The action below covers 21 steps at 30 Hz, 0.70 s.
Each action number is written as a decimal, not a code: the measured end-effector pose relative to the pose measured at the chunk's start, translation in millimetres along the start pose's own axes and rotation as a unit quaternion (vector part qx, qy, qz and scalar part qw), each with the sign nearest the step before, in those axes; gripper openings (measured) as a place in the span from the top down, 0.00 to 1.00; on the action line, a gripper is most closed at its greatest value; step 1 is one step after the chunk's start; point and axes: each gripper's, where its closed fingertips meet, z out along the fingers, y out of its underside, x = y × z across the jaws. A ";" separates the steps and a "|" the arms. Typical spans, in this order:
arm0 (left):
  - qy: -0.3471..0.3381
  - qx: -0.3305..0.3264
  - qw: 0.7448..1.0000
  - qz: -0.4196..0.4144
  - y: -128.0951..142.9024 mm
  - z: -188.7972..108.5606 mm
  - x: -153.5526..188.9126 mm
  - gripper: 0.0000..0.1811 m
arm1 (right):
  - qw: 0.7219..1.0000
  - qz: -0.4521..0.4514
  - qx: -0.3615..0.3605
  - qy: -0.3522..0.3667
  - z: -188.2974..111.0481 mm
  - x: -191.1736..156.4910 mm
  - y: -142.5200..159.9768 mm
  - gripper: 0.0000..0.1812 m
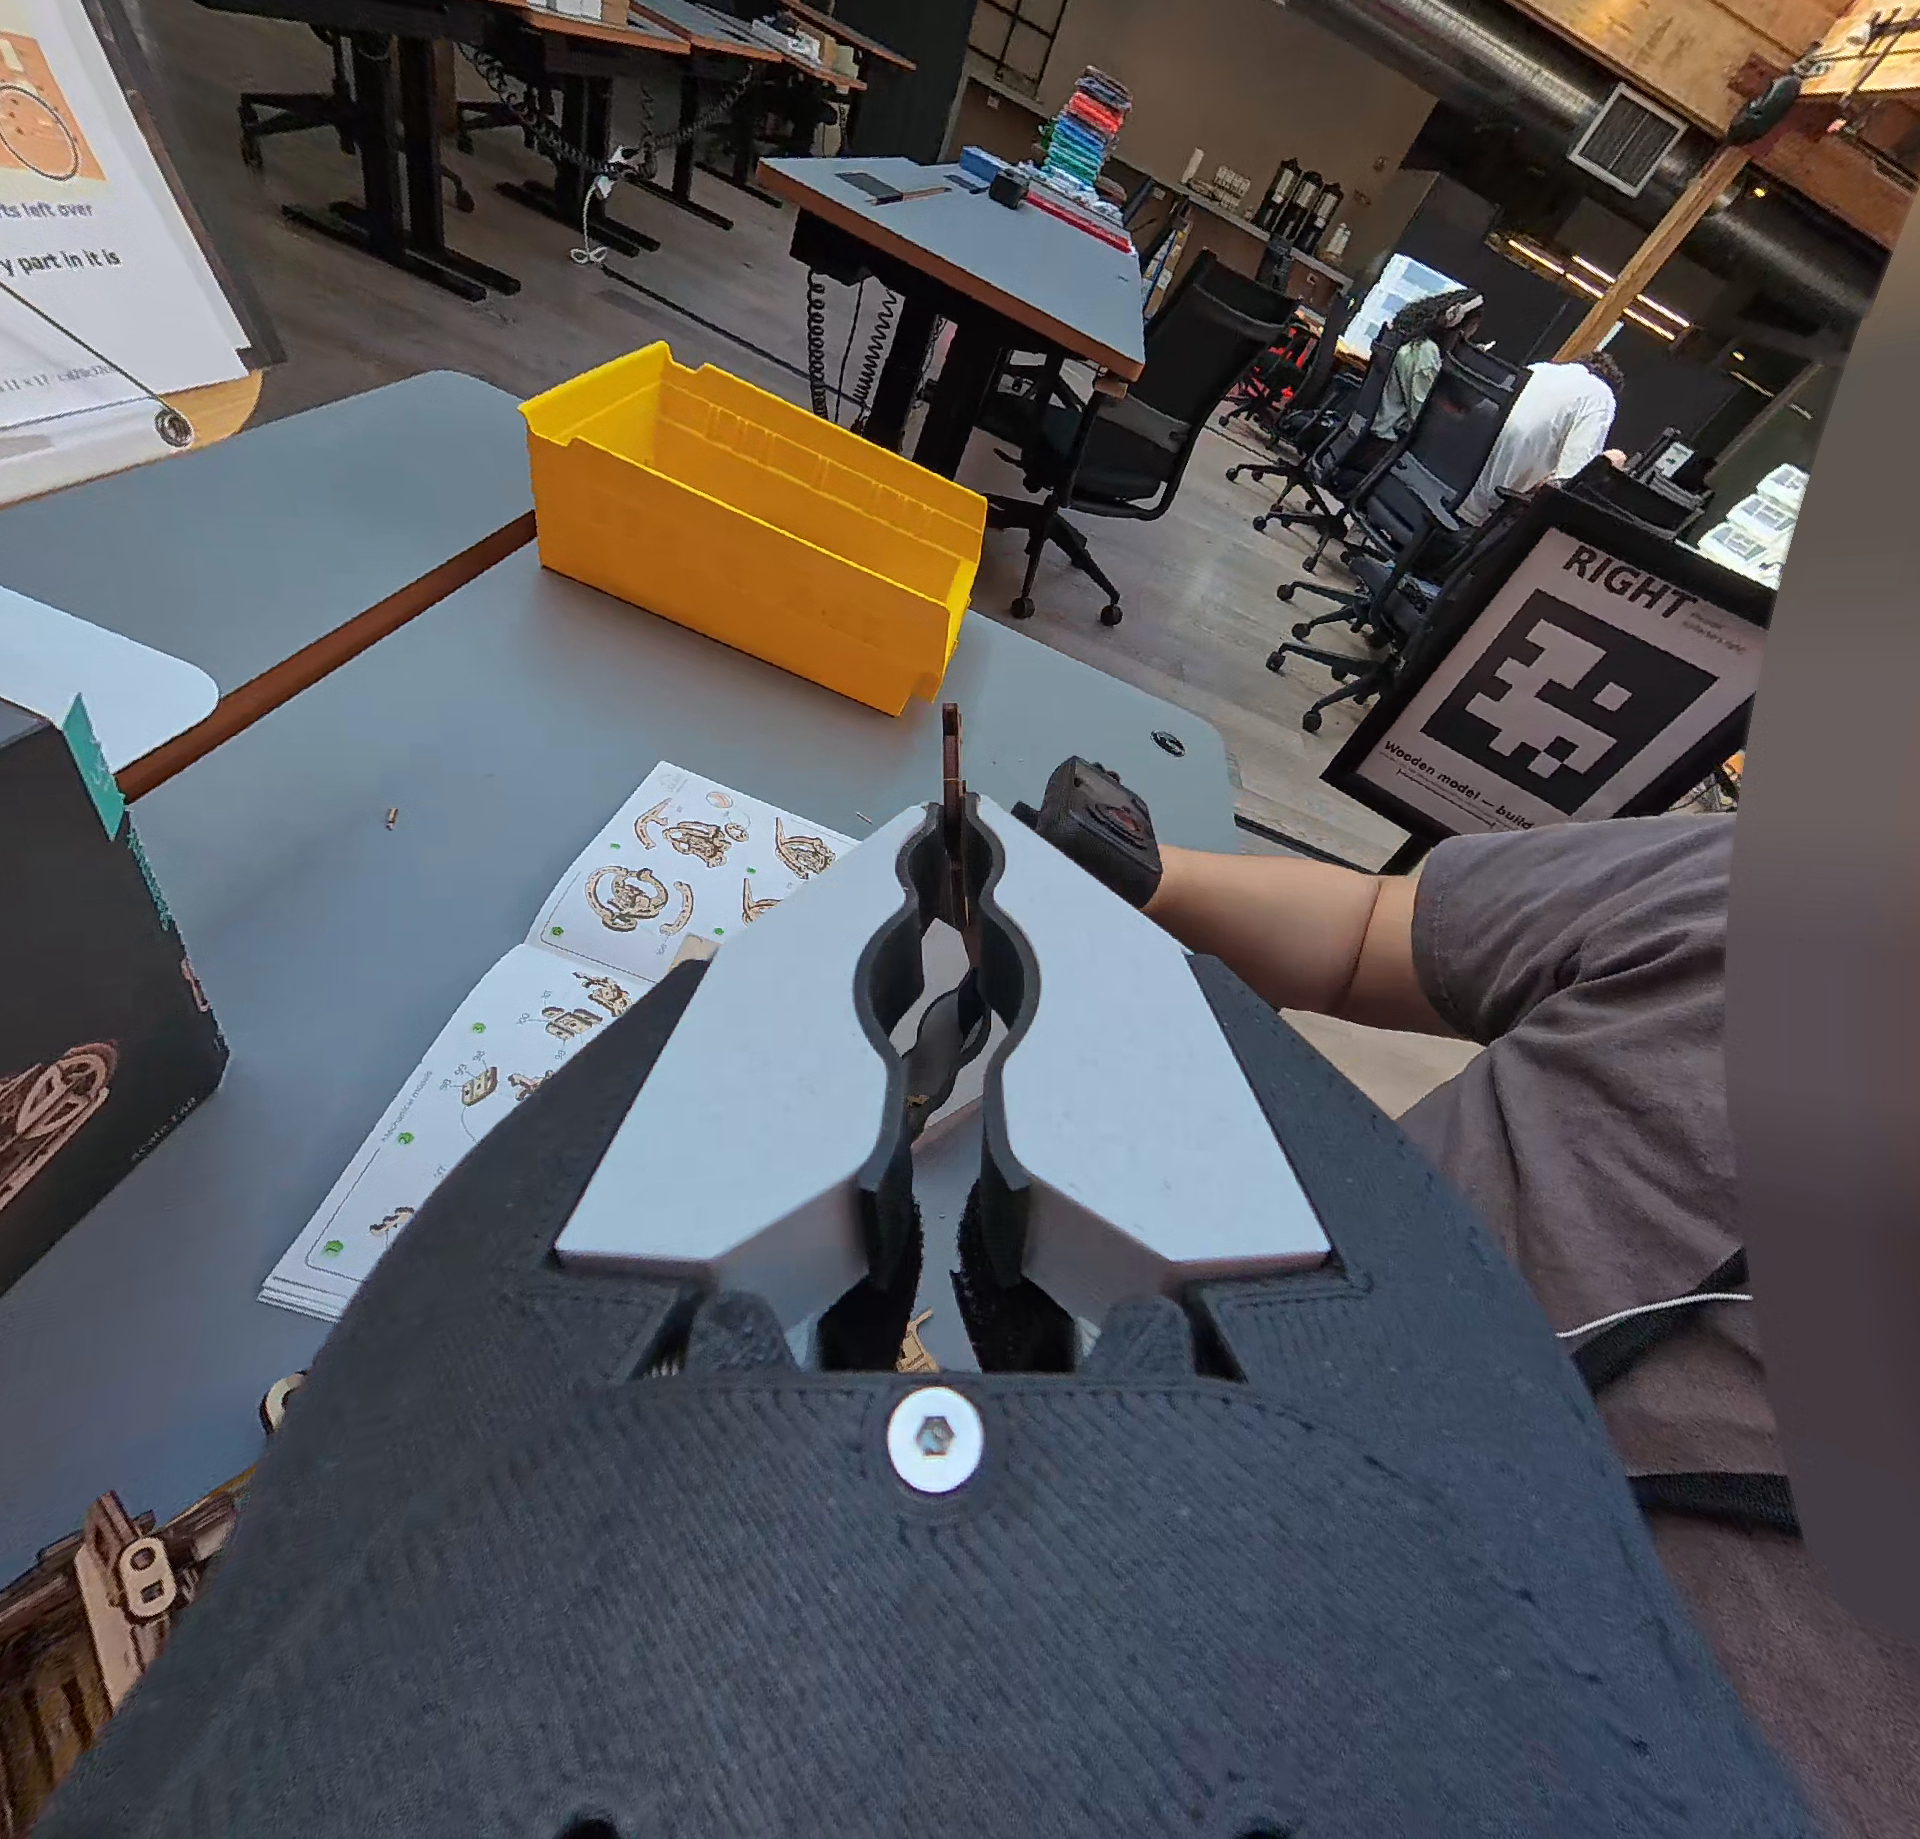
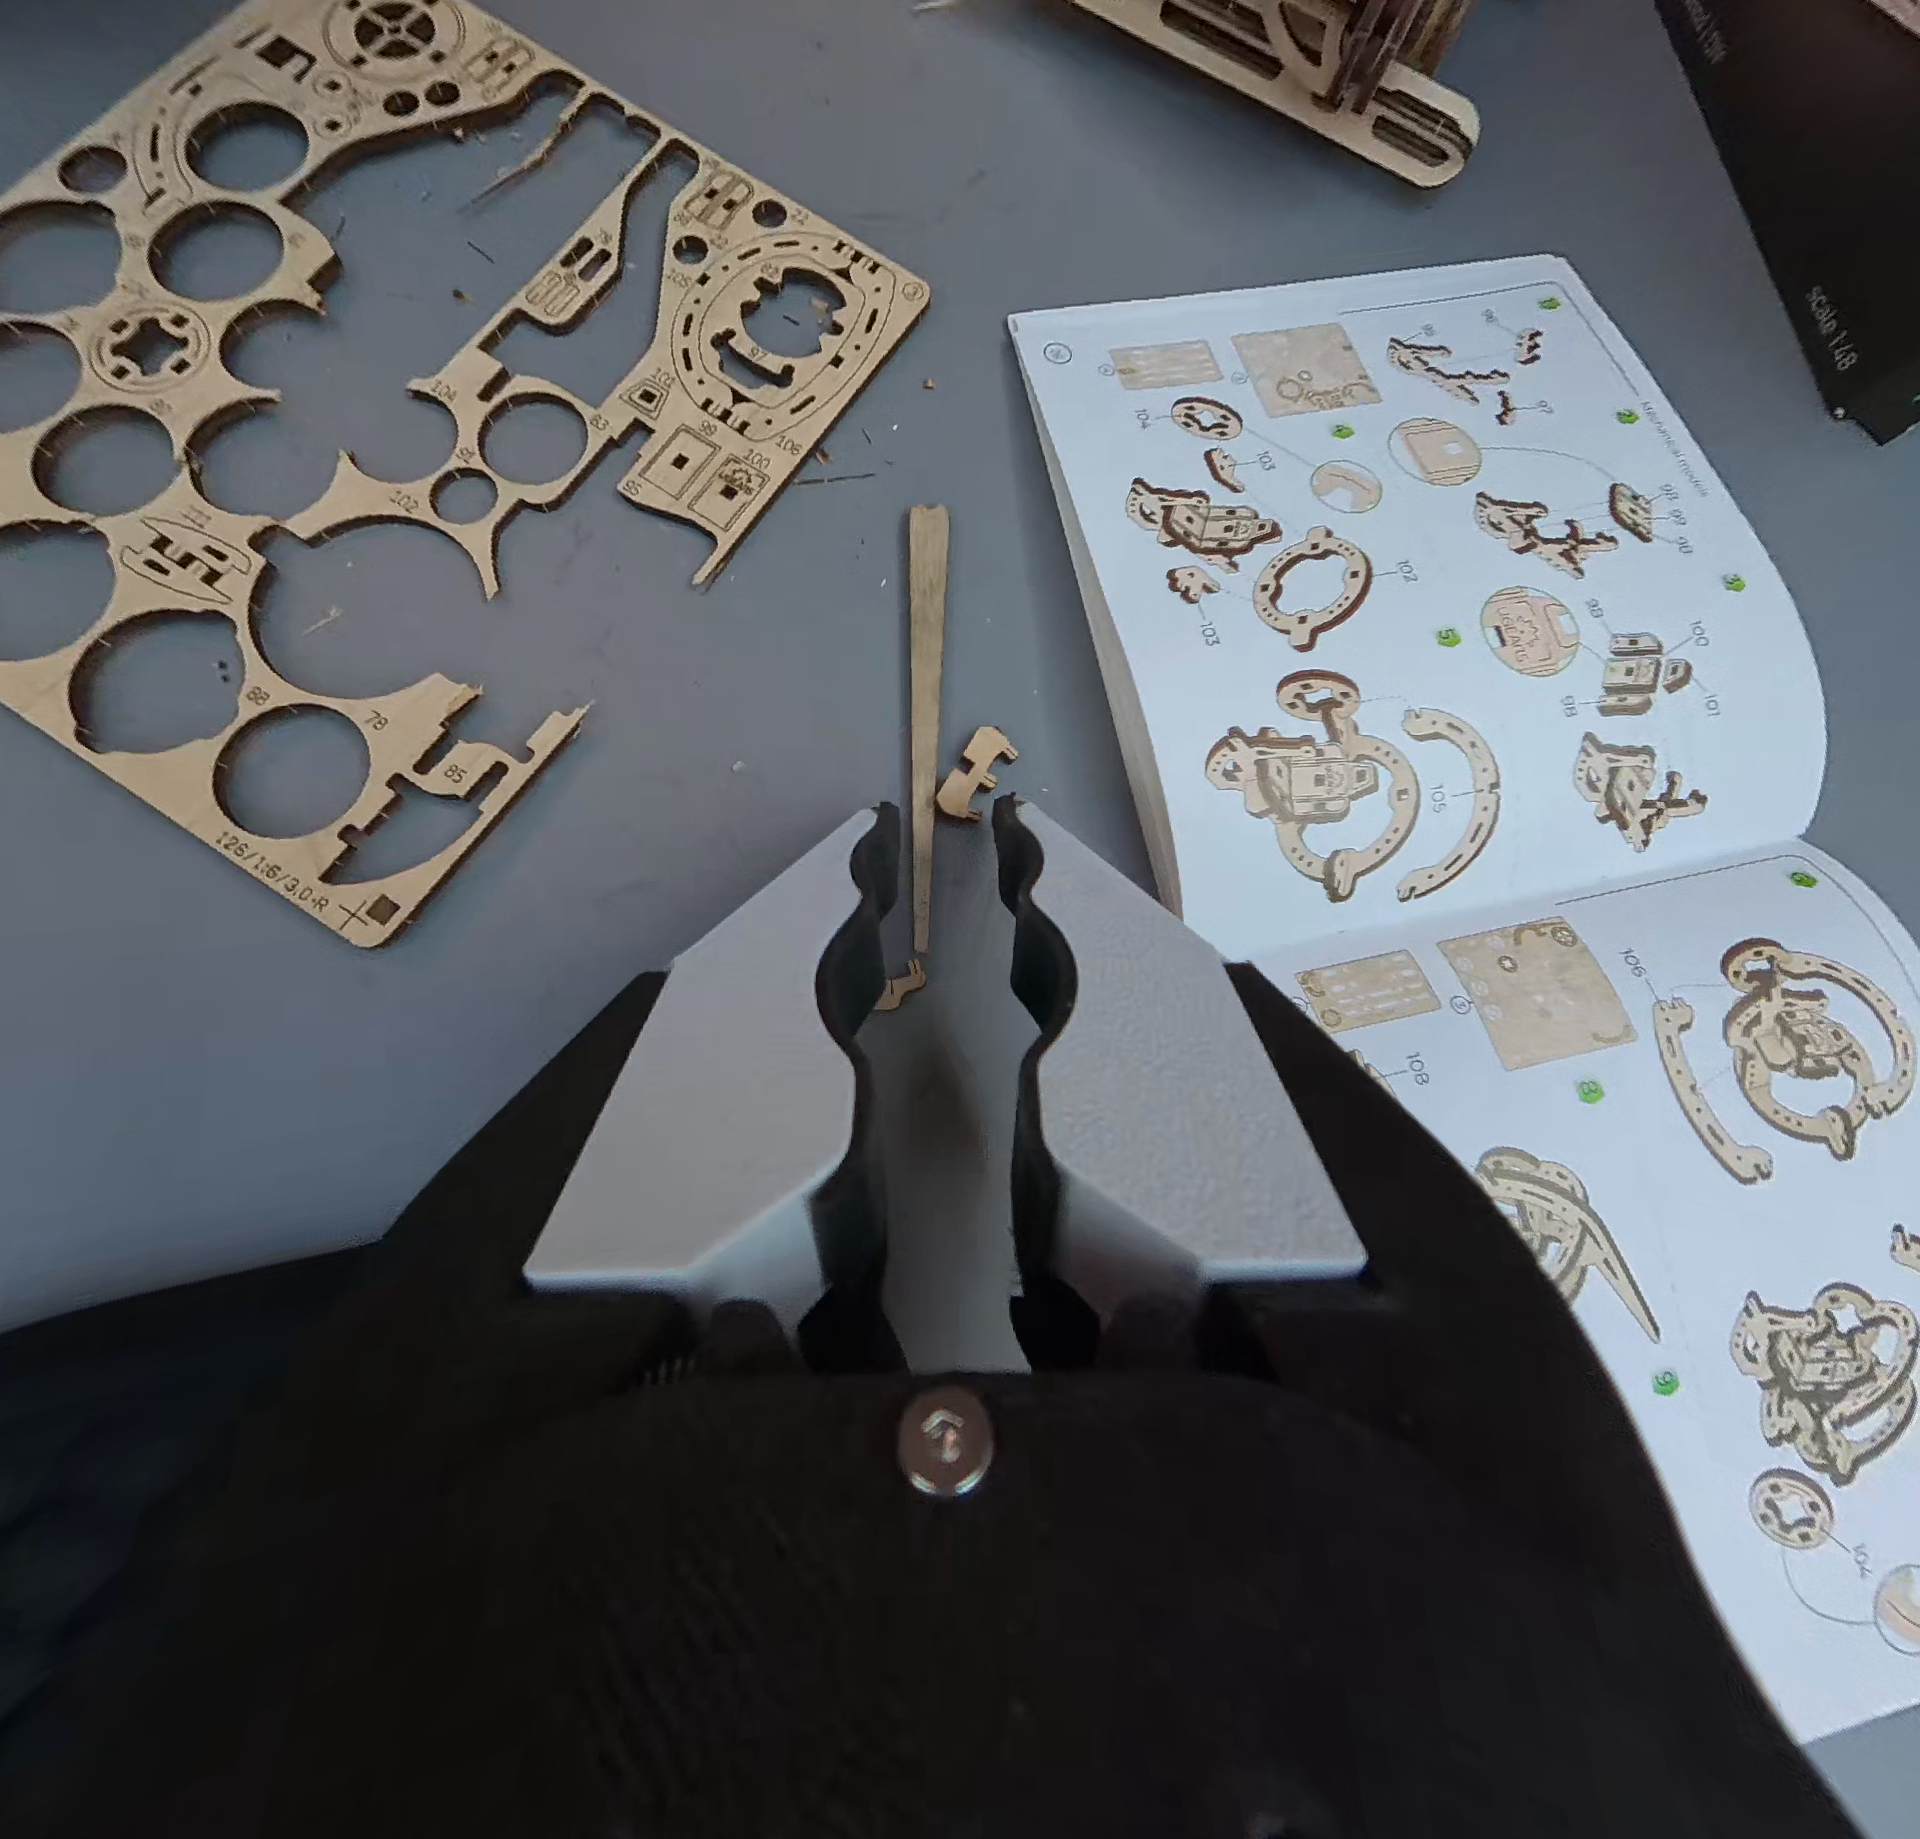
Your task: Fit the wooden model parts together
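Observation:
In the left wrist view my left gripper (image 1: 951, 821) is shut on a thin flat wooden part (image 1: 950, 761). The part is seen edge-on and sticks up past the fingertips, held above the grey table (image 1: 468, 709). In the right wrist view my right gripper (image 2: 943, 818) is open and empty, looking down at the table. A long thin wooden stick (image 2: 925, 667) lies between its fingers. A small notched wooden piece (image 2: 977, 773) lies just off the right fingertip. Another small hooked piece (image 2: 902, 984) sits at the stick's near end.
A punched-out wooden parts sheet (image 2: 343, 418) lies on the left, and an open instruction booklet (image 2: 1455, 646) on the right. A part-built wooden model (image 2: 1299, 33) and a black box (image 2: 1787, 179) are at the far edge. A yellow bin (image 1: 748, 532) stands at the table's back. A person's forearm (image 1: 1299, 916) reaches in from the right. The gap from one gripper's tips to the other's is roughly 25 cm.

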 end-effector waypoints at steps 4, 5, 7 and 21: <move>0.004 0.004 1.000 0.007 -2.4 -1.5 4.4 1.00 | 0.999 0.018 -0.003 -0.031 4.5 1.0 -0.9 0.91; 0.004 0.004 1.000 0.007 -2.3 -1.7 5.0 1.00 | 0.998 0.031 -0.003 -0.046 4.6 -0.5 -1.5 0.93; 0.003 0.003 1.000 0.010 -2.3 -2.3 6.1 1.00 | 0.997 0.051 -0.002 -0.066 6.6 -3.6 -2.3 0.95; -0.011 -0.006 1.000 0.008 2.0 4.9 -1.5 1.00 | 0.995 -0.038 0.061 0.069 -42.5 10.9 -40.3 0.97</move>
